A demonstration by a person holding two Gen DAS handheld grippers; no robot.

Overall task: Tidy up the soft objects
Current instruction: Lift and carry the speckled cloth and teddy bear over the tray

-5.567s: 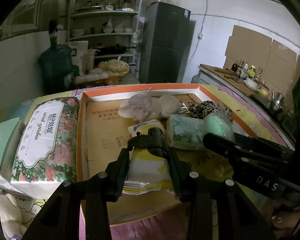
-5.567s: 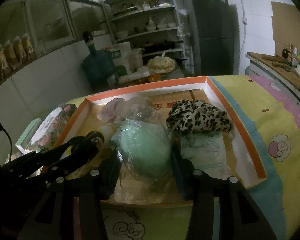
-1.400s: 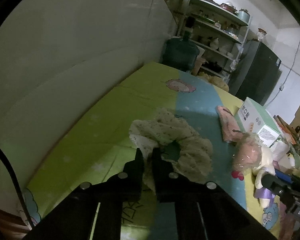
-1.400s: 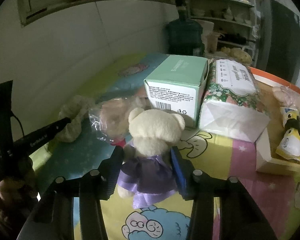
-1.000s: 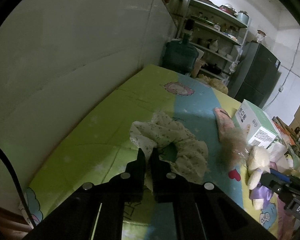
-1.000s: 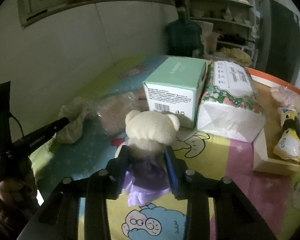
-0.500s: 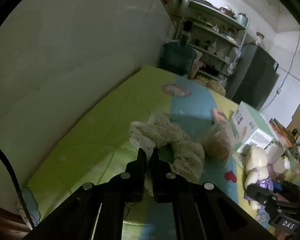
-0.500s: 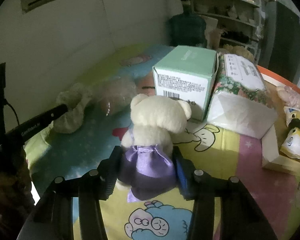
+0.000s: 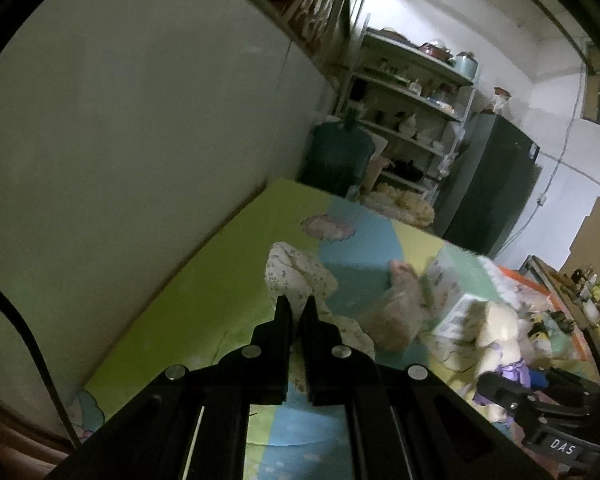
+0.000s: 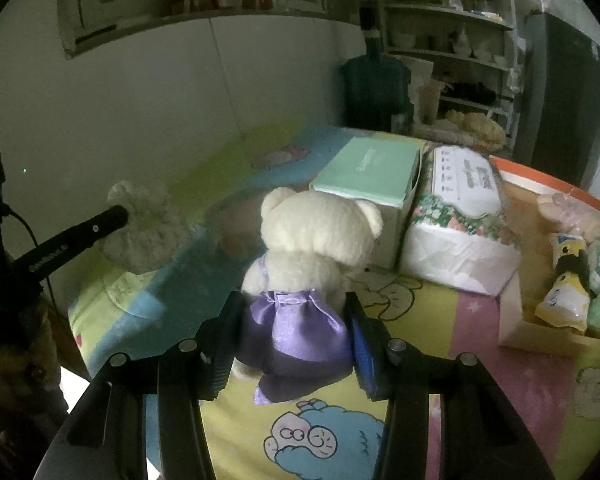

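Left fingers (image 9: 296, 312) pinched on floral scrunchie (image 9: 296, 276) | right fingers (image 10: 294, 334) clamp teddy bear (image 10: 312, 236) between them

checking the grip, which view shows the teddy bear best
The right wrist view: the teddy bear fills the centre, its purple skirt between the right gripper jaws. The left wrist view shows it small, blurred, near the right edge.

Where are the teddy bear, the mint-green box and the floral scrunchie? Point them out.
teddy bear (image 10: 320, 228): right wrist view, back of its head.
mint-green box (image 10: 370, 170): right wrist view, top face.
floral scrunchie (image 9: 296, 276): left wrist view, upper fabric fold.
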